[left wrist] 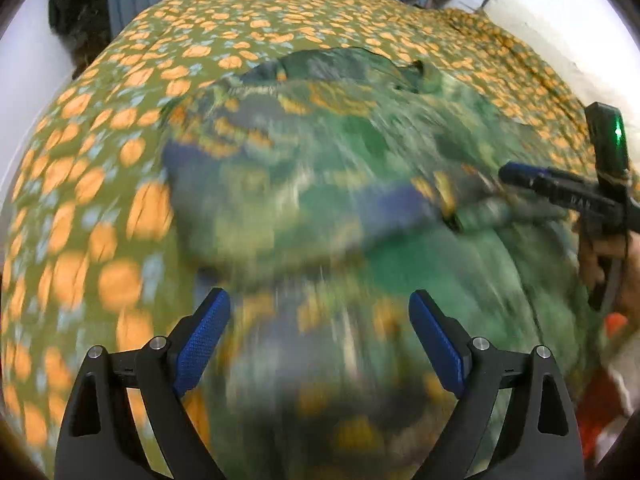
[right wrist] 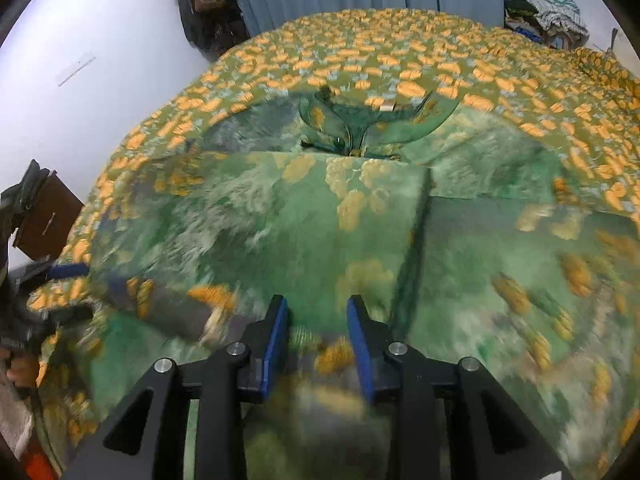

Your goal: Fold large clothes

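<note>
Garment (right wrist: 304, 220) spreads beneath right claw (right wrist: 318, 332).

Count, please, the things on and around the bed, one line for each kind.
Green printed garment: 1
Floral bedspread: 1
Grippers: 2, left gripper and right gripper
Clothes piles: 1
Total: 5

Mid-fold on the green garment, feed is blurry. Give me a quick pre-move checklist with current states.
1. Left gripper open, fingers wide apart: ok.
2. Right gripper gripping cloth: cannot tell; fingers are partly closed with fabric between them, blurred.
3. Green garment on the bedspread, neckline at the far end: ok.
4. Folded panel edge straight: ok in the right wrist view.
5. Garment flat near the left gripper: not ok, bunched.
</note>
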Demonstrator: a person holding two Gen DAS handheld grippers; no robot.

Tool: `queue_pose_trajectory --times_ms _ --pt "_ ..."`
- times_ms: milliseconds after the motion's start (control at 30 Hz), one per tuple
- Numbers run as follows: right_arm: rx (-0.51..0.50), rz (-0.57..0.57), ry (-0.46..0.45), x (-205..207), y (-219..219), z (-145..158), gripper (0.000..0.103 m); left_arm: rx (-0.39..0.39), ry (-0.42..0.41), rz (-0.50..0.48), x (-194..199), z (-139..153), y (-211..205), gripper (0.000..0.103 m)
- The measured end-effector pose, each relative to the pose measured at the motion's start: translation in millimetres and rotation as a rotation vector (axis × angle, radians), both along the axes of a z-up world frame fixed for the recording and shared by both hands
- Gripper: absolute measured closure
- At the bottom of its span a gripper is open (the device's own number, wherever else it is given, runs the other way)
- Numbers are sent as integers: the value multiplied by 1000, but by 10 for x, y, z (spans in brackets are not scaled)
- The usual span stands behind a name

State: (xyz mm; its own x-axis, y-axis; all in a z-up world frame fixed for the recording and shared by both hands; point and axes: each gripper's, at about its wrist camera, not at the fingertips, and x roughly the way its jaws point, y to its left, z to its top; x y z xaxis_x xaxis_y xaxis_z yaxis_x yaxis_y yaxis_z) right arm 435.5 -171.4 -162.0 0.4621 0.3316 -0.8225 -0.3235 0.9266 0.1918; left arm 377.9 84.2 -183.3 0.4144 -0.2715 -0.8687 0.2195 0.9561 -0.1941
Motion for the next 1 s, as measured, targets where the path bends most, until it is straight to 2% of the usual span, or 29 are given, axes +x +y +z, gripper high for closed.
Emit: queue_pose_trajectory --times_ms 33,100,200,267,367,467,567,633,767,800,833,867,933,1000 --pt "-9 -4 -5 -133 -89 83 36 -6 0 13 -108 42 58 10" --pt "-28 -20 -10 -354 -278 185 26 -31 3 65 -344 117 245 6" --pt "-41 -50 26 -779 -761 294 26 -115 64 128 -639 51 483 5" --pt "-55 -81 59 -1032 -1101 325 26 -174 149 129 -820 -118 552 5" --pt "-77 -126 152 -1427 -1644 288 26 -197 219 92 -1070 -303 485 5" --pt "-84 -161 268 -1782 -2084 134 26 -182 230 49 -1270 -376 354 4" --pt "-62 -159 401 -2013 -2257 -134 26 -154 224 31 -1358 -417 249 4" --pt "-44 -162 433 -2087 -2277 -286 26 -166 234 23 -1378 -424 225 4" --pt "104 -111 498 -2036 -2187 -481 27 -148 255 15 -1403 -402 194 7" --pt "135 -84 509 -2024 -2134 -489 39 -138 264 18 -1407 -395 179 15" --pt "144 -59 518 -2026 -2077 -491 66 -118 270 19 -1406 -399 150 28" --pt "133 -48 512 -2022 -2037 -465 75 -91 277 22 -1417 -390 145 36" --pt "126 -38 498 -2001 -1969 -360 87 -85 292 33 -1421 -344 175 70" --pt "155 -48 478 -1994 -1945 -236 89 -127 304 53 -1422 -266 237 83"
